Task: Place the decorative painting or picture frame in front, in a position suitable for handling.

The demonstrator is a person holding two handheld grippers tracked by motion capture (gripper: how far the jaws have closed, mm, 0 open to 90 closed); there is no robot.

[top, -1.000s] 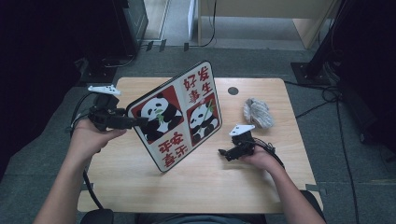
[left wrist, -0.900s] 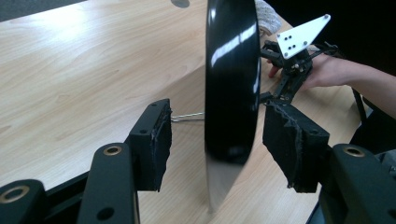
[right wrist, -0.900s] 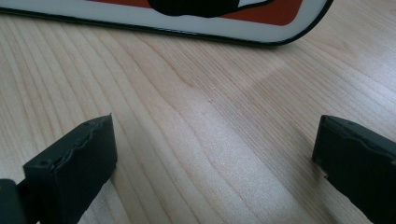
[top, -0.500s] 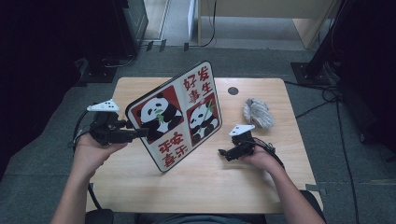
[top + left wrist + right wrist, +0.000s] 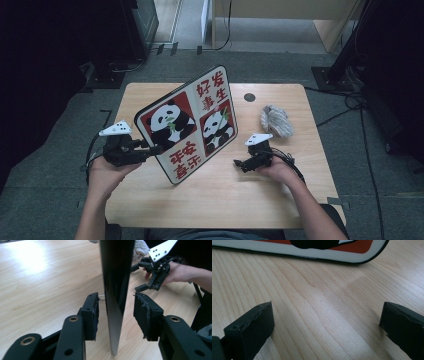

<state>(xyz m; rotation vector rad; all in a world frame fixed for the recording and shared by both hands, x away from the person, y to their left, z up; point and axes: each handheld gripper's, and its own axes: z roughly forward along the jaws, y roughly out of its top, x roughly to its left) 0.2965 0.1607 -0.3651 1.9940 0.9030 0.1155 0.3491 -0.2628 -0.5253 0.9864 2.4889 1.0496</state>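
A rounded square board printed with two pandas and red Chinese characters stands tilted on one edge on the wooden table. My left gripper sits at the board's left edge. In the left gripper view the thin board stands between the jaws of my left gripper, which have just been closing. Small gaps remain on both sides, so the pads do not press. My right gripper rests open on the table right of the board, also seen as my right gripper facing the board's lower rim.
A crumpled grey-white cloth lies at the table's right, behind the right hand. A dark round cable hole sits near the far edge. Cables trail off the right side onto the floor.
The left hand has come down along the board's left edge and its jaws have narrowed around that edge. The board and the right gripper have stayed put.
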